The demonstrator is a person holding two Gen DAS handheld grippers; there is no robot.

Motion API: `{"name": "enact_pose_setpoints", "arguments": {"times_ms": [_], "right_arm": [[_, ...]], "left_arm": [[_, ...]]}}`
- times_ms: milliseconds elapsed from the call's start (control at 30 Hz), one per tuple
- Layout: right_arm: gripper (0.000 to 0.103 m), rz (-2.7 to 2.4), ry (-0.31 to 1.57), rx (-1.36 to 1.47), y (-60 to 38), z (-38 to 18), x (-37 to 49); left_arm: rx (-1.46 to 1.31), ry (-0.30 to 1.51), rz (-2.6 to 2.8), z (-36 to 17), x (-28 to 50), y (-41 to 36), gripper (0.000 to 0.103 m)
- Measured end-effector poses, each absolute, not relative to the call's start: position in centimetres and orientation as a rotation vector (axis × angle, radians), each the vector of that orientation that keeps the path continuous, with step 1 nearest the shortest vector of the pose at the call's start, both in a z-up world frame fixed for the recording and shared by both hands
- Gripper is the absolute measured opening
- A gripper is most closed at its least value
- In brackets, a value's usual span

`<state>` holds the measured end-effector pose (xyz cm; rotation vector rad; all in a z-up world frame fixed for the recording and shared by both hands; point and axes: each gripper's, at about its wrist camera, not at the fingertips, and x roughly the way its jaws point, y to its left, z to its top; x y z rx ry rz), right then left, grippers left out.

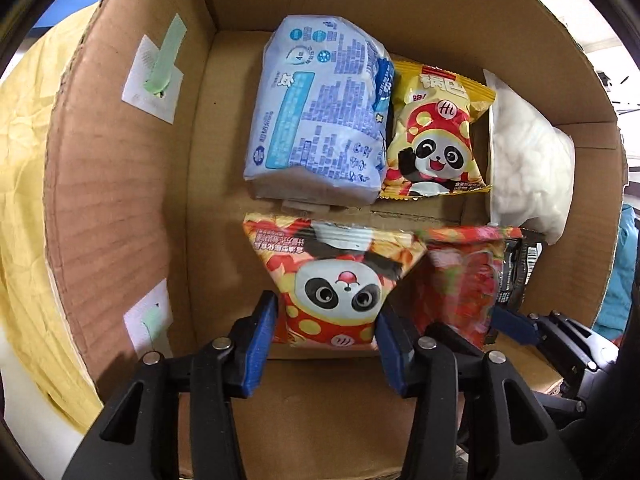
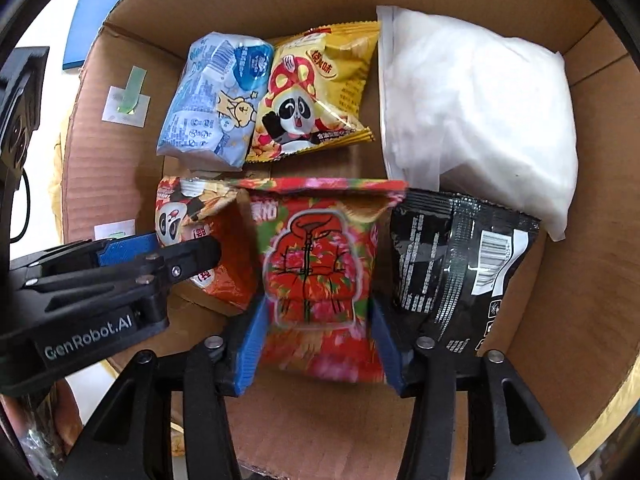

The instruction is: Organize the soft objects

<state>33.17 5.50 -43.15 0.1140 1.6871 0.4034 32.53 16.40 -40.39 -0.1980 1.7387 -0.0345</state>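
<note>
Both grippers reach into a cardboard box [image 1: 120,200]. My left gripper [image 1: 326,320] is shut on a red panda snack bag [image 1: 336,280], held upside down near the box's front left; it also shows in the right wrist view [image 2: 208,240]. My right gripper [image 2: 318,332] is shut on a red floral snack bag [image 2: 316,272], seen beside the panda bag in the left wrist view [image 1: 460,280]. At the back lie a blue tissue pack [image 1: 320,120], a yellow panda snack bag [image 1: 436,140] and a white cotton bag [image 2: 472,112].
A black snack bag [image 2: 460,260] lies at the right of the floral bag, against the white bag. The box walls [image 2: 580,280] close in on all sides. Yellow cloth [image 1: 24,200] lies outside the box at left. The box's front floor [image 1: 320,400] is bare cardboard.
</note>
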Motion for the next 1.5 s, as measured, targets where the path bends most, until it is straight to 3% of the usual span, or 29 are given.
{"name": "enact_pose_setpoints", "arguments": {"times_ms": [333,467,600,700,767,867,1200,1500], "right_arm": [[0.069,0.335,1.637,0.067,4.1,-40.9,34.2],[0.076,0.311,1.618,0.055,3.1,-40.1,34.1],[0.090,0.290,1.600,0.062,2.0,-39.5,33.5],[0.102,0.276,1.586,0.073,1.1,-38.8,32.3],[0.103,0.265,1.577,0.085,0.3,-38.5,31.6],[0.103,0.248,1.561,0.093,0.2,-36.9,30.9],[0.103,0.206,1.439,0.113,-1.9,-29.5,28.0],[0.103,0.201,1.260,0.133,-5.4,-18.6,22.3]], "left_arm": [[-0.139,1.689,-0.020,-38.2,31.6,15.8,0.054],[-0.115,1.649,-0.017,-36.7,30.9,15.2,0.066],[-0.090,1.606,-0.016,-35.2,30.2,14.5,0.069],[-0.074,1.576,-0.003,-34.2,29.7,14.3,0.087],[-0.074,1.557,0.000,-33.5,29.5,14.5,0.096],[-0.070,1.528,0.020,-32.6,28.8,14.6,0.101],[-0.088,1.406,0.029,-27.3,27.5,14.6,0.102],[-0.084,1.221,0.010,-17.4,22.5,12.6,0.102]]}}
